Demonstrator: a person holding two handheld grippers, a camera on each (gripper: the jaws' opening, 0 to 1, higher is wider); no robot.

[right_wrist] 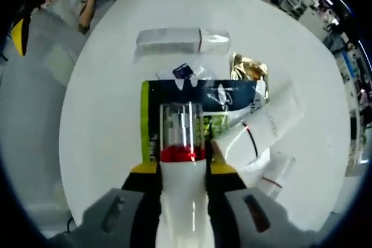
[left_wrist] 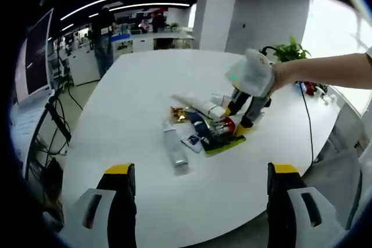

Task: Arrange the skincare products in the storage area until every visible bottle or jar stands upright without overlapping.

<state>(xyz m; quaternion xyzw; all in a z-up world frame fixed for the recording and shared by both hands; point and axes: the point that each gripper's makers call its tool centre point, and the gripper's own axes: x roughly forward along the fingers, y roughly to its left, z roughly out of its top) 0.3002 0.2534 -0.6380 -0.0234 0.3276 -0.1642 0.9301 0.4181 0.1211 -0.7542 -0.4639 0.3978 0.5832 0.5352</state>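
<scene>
My right gripper [right_wrist: 183,169] is shut on a white bottle [right_wrist: 183,207] with a red band and a clear cap [right_wrist: 181,127], held lying over a green and blue packet [right_wrist: 218,98]. A white tube [right_wrist: 260,127] lies to its right, a smaller white tube [right_wrist: 276,173] below that. A silver tube [right_wrist: 180,40] lies flat farther off, with a gold sachet [right_wrist: 250,67] near it. In the left gripper view my left gripper [left_wrist: 202,172] is open above the near table, well short of the silver tube [left_wrist: 174,149]. The right gripper [left_wrist: 245,111] reaches into the pile from the right.
The round white table [left_wrist: 128,103] carries the whole pile near its middle. A small blue sachet [right_wrist: 183,71] lies between the silver tube and the packet. A potted plant [left_wrist: 289,50] stands beyond the far right edge. A person [left_wrist: 103,36] stands by desks at the back left.
</scene>
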